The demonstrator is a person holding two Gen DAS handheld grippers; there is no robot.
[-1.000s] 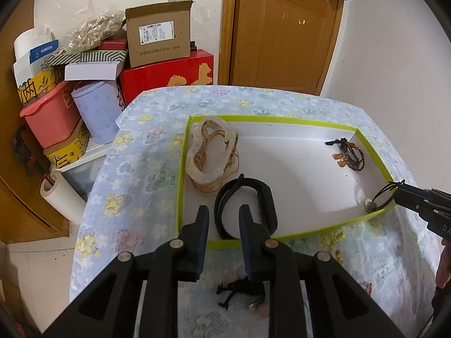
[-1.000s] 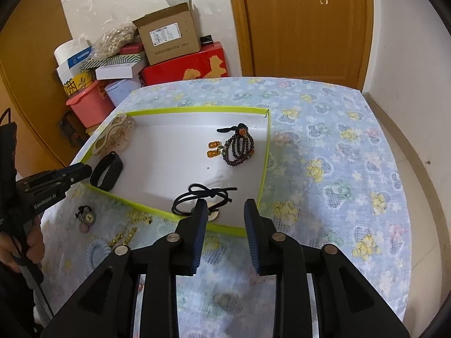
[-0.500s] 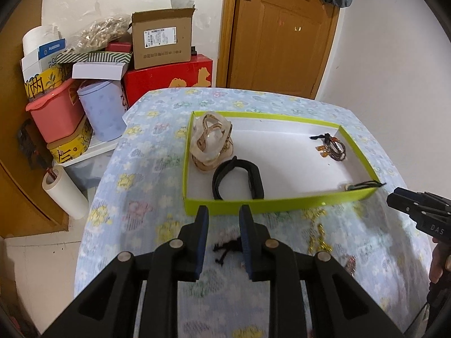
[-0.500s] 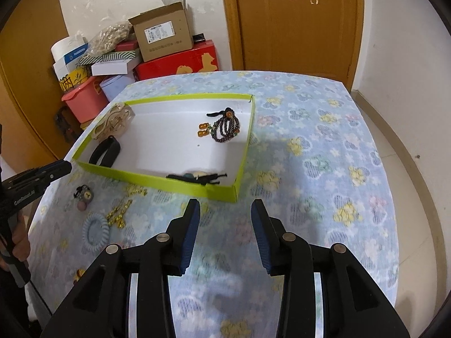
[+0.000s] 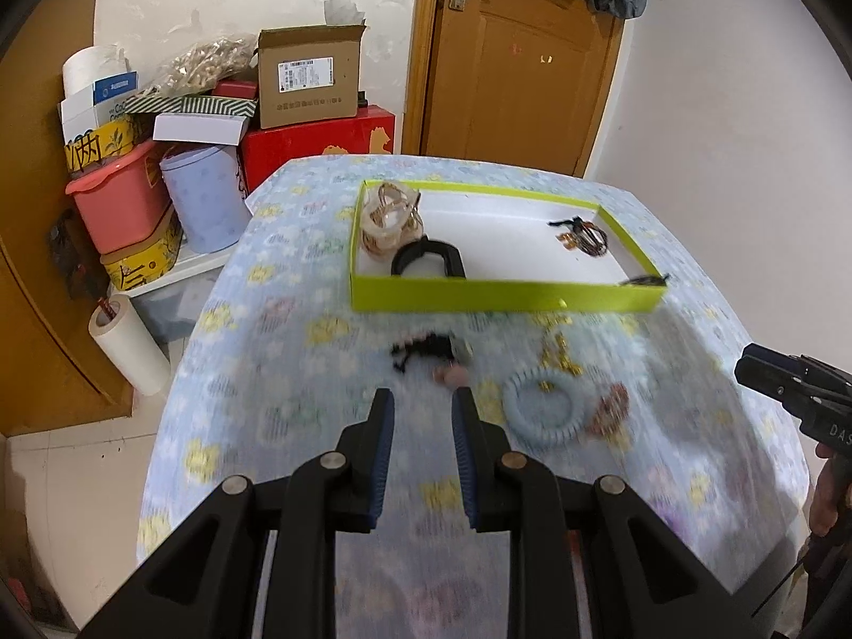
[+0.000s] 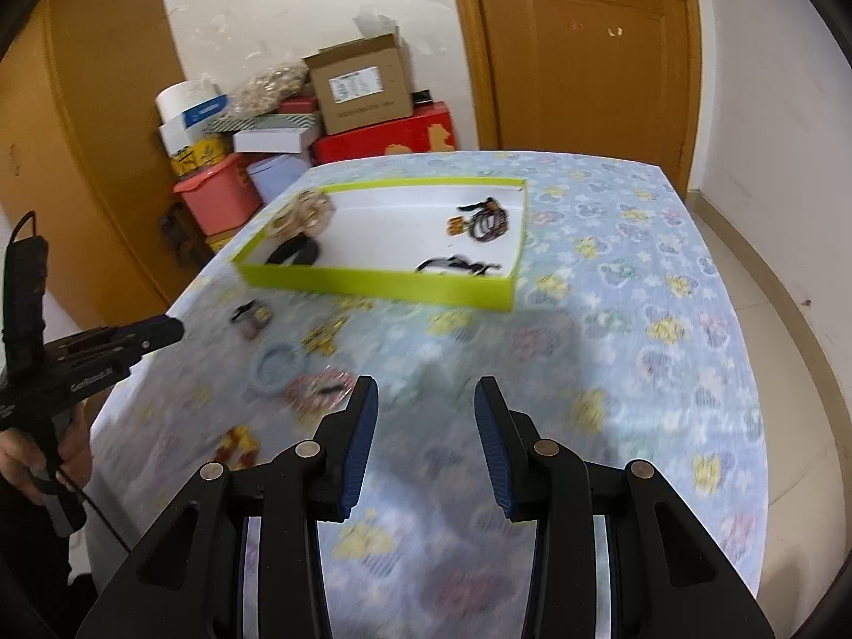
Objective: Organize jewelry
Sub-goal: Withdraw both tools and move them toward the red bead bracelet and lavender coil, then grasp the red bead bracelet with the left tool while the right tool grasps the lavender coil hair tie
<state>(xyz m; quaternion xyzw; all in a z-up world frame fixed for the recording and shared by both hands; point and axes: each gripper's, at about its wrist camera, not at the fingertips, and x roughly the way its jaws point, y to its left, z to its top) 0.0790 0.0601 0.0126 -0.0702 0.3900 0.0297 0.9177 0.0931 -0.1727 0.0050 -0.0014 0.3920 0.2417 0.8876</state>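
A lime-green tray (image 5: 500, 295) (image 6: 373, 283) on the floral tablecloth holds pale bangles (image 5: 386, 218), a black band (image 5: 426, 261), a dark bead bracelet (image 5: 583, 237) (image 6: 487, 221) and a black cord piece (image 6: 458, 265). Loose on the cloth in front of it lie a black cord charm (image 5: 426, 349), a gold chain (image 5: 556, 351), a blue ring (image 5: 543, 407) (image 6: 279, 365) and a pink piece (image 6: 319, 391). My left gripper (image 5: 422, 407) is open and empty, above the cloth near the charm. My right gripper (image 6: 426, 399) is open and empty, right of the loose pieces.
Boxes, a red box (image 5: 319, 144), a pink bin (image 5: 120, 202) and a paper roll (image 5: 128, 343) crowd the floor left of the table. A wooden door (image 5: 516, 64) stands behind. The table's edge (image 6: 761, 426) drops off at right.
Both grippers have pulled back from the tray toward the near side of the table. The right gripper has opened wider. The black cord piece now lies in the tray.
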